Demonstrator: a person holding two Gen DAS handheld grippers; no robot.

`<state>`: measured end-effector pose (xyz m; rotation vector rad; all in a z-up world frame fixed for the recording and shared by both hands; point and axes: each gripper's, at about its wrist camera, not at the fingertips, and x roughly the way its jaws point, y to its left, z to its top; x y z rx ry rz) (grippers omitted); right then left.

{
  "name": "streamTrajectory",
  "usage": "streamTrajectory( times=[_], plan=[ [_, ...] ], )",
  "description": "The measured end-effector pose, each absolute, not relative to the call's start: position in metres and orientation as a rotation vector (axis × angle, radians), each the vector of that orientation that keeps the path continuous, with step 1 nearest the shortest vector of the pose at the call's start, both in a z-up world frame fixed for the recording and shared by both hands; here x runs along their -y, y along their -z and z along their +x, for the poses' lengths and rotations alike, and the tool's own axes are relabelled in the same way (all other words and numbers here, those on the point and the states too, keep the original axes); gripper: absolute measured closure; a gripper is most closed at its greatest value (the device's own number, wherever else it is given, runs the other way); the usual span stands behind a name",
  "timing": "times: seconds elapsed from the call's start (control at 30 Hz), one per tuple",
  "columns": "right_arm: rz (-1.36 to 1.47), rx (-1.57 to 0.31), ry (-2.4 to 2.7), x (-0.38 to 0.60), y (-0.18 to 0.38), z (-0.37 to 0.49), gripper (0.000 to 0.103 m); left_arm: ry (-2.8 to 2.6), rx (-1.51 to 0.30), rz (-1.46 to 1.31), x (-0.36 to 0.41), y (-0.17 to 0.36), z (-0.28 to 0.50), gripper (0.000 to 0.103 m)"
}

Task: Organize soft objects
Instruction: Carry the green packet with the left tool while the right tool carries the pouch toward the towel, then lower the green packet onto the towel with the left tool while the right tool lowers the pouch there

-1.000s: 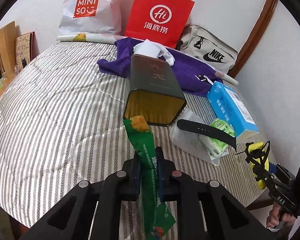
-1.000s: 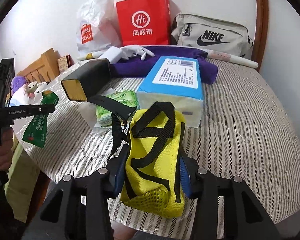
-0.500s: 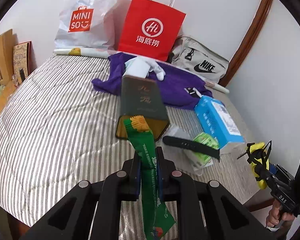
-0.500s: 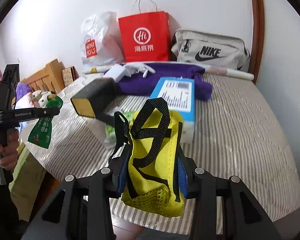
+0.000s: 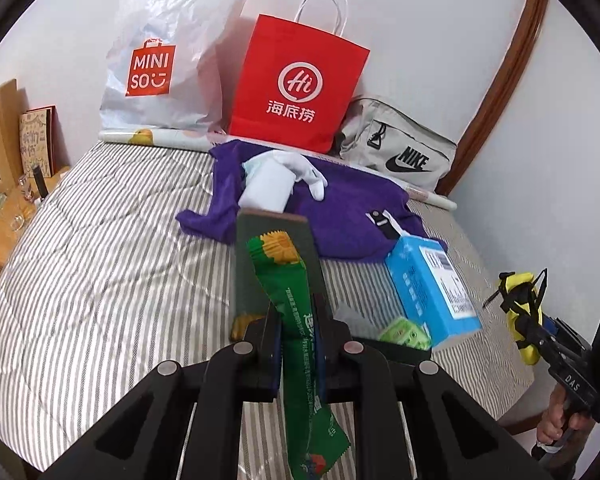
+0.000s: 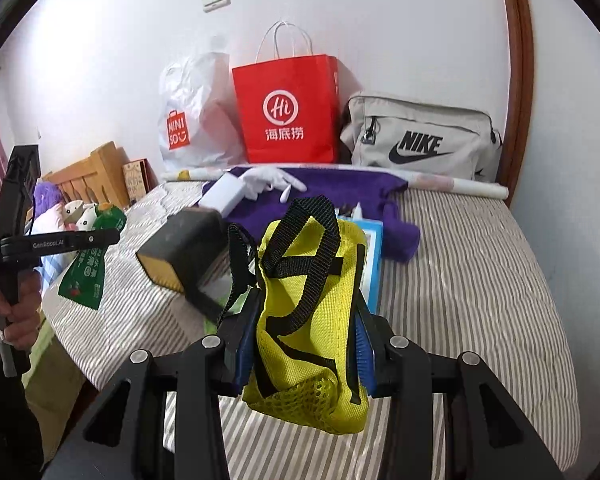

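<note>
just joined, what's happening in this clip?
A person is sorting items on a striped bed, one tool in each hand. The left tool is shut on a green snack packet, held above the bed's near edge. The right tool is shut on a yellow mesh pouch with black straps, also held up. A dark box, blue tissue pack, purple cloth and three bags by the wall lie untouched.

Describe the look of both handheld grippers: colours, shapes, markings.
Both are matte black plastic with angular arms and round silver bolt heads. The left gripper reads "GenRobot.AI" in white on its side, seen from the right wrist. The right gripper has ridged blue pads and white "DAS" lettering. No cables or sleeves show.
</note>
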<state>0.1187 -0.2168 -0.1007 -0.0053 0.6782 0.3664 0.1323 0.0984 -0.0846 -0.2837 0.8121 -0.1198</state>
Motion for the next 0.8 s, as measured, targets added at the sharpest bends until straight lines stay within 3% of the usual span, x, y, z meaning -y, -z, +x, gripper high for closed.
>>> streamTrajectory(
  times=[0.8],
  plan=[
    [0.005, -0.69, -0.342, 0.189, 0.079, 0.23, 0.061, 0.16, -0.789, -0.27, -0.122, 0.066, 0.234, 0.091]
  ],
)
